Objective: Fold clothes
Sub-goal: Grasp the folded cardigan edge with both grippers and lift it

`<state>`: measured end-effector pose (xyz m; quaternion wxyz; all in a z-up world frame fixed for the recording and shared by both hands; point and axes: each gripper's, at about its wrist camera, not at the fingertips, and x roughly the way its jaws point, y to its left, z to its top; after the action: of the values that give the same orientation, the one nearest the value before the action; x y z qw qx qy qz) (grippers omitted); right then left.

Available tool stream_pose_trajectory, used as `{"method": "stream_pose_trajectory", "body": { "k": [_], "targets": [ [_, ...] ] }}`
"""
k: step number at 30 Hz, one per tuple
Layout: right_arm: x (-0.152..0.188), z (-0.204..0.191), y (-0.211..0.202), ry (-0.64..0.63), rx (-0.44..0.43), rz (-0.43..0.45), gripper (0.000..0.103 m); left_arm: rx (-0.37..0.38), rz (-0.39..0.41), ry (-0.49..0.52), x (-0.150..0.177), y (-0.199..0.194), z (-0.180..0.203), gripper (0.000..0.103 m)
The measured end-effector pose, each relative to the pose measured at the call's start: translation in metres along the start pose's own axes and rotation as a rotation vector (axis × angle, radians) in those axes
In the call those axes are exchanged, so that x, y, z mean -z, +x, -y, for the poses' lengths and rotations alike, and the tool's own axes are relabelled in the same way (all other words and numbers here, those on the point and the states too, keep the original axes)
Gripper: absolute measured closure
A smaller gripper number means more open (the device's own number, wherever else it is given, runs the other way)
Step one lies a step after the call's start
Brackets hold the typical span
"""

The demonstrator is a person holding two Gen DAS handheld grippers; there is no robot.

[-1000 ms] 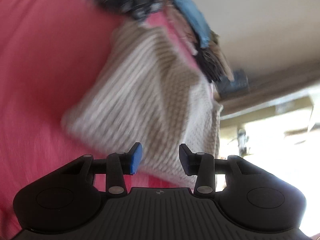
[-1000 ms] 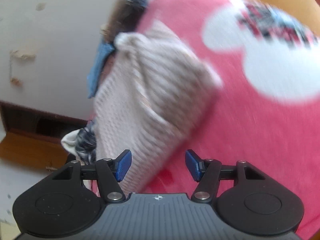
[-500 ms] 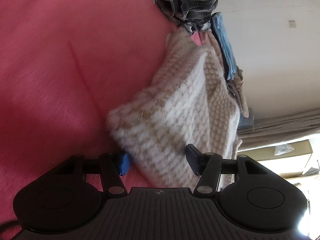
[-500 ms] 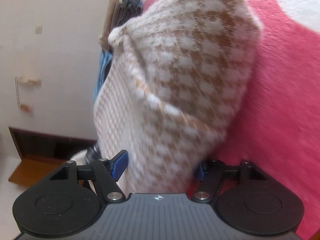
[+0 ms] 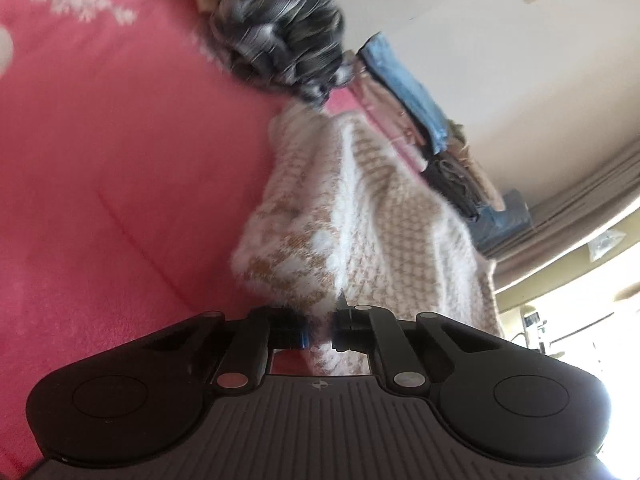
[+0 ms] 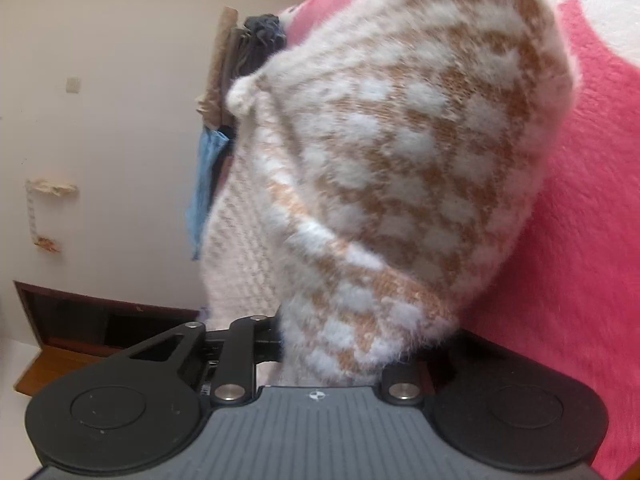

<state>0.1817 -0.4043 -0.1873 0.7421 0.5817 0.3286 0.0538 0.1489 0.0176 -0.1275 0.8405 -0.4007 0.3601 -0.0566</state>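
A fluffy tan-and-white houndstooth sweater [image 5: 360,216] lies folded on a pink blanket [image 5: 100,184]. My left gripper [image 5: 320,330] is shut on its near edge, the fabric pinched between the blue-padded fingers. In the right wrist view the same sweater [image 6: 400,152] bulges up close and fills the middle. My right gripper [image 6: 332,356] is shut on another part of its edge; thick fluffy cloth covers both fingertips.
A crumpled dark plaid garment [image 5: 280,44] sits beyond the sweater. A stack of folded clothes, with a blue piece [image 5: 408,88], lines the bed's edge by the wall [image 6: 100,100]. Curtains [image 5: 580,196] hang at the right. A dark wooden frame [image 6: 100,320] stands low left.
Both grippers went from open around the sweater's edge to shut on it. The left view shifted, bringing the plaid garment more into the frame.
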Motion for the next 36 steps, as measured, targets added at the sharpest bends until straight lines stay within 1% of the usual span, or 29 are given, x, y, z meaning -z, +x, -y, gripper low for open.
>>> {"method": "stream_pose_trajectory", "body": {
  "k": [2,5,8,12,14,15,16,17,18,19,21,22,23,25,27,31,34,35,36],
  "targets": [
    [0.005,-0.004,-0.012,0.000,-0.008,0.000,0.079,-0.006,0.000,0.010,0.003,-0.013,0.004,0.096],
    [0.013,-0.008,-0.031,0.001,-0.019,-0.003,0.079,-0.024,-0.023,0.031,0.018,-0.041,0.005,0.096],
    [0.033,0.005,-0.065,0.013,-0.014,-0.030,0.079,-0.042,-0.063,0.049,0.040,-0.069,0.003,0.096],
    [0.061,0.025,-0.118,0.024,-0.009,-0.080,0.080,-0.074,-0.143,0.119,0.069,-0.108,0.001,0.096],
    [0.073,0.037,-0.140,0.025,0.003,-0.110,0.081,-0.089,-0.205,0.166,0.083,-0.122,-0.002,0.093],
    [0.079,0.042,-0.149,0.024,0.011,-0.126,0.080,-0.089,-0.251,0.188,0.087,-0.124,-0.004,0.088],
    [0.084,0.048,-0.156,0.025,0.022,-0.143,0.078,-0.096,-0.283,0.200,0.089,-0.125,-0.007,0.081],
    [0.085,0.056,-0.158,0.035,0.047,-0.162,0.070,-0.106,-0.301,0.210,0.089,-0.128,-0.009,0.077],
    [0.085,0.063,-0.159,0.059,0.082,-0.186,0.059,-0.113,-0.311,0.221,0.088,-0.131,-0.010,0.075],
    [0.084,0.067,-0.160,0.078,0.106,-0.209,0.055,-0.113,-0.313,0.236,0.087,-0.135,-0.010,0.074],
    [0.083,0.067,-0.166,0.077,0.128,-0.239,0.043,-0.098,-0.300,0.268,0.081,-0.145,-0.009,0.074],
    [0.083,0.063,-0.172,0.052,0.144,-0.255,0.040,-0.091,-0.289,0.278,0.078,-0.150,-0.008,0.073],
    [0.084,0.057,-0.179,0.022,0.171,-0.271,0.035,-0.084,-0.277,0.289,0.076,-0.154,-0.007,0.072],
    [0.087,0.045,-0.196,-0.058,0.243,-0.305,0.034,-0.076,-0.243,0.311,0.072,-0.159,-0.002,0.068],
    [0.091,0.031,-0.214,-0.143,0.306,-0.330,0.034,-0.076,-0.208,0.344,0.067,-0.154,0.005,0.068],
    [0.093,-0.005,-0.246,-0.328,0.372,-0.313,0.034,-0.046,-0.128,0.401,0.053,-0.140,0.020,0.068],
    [0.077,-0.026,-0.266,-0.445,0.353,-0.233,0.034,-0.040,-0.110,0.441,0.043,-0.125,0.030,0.066],
    [0.071,-0.032,-0.273,-0.484,0.346,-0.206,0.034,-0.054,-0.111,0.464,0.039,-0.116,0.032,0.066],
    [0.065,-0.040,-0.275,-0.519,0.340,-0.176,0.034,-0.086,-0.116,0.491,0.036,-0.104,0.035,0.066]
  ]
}}
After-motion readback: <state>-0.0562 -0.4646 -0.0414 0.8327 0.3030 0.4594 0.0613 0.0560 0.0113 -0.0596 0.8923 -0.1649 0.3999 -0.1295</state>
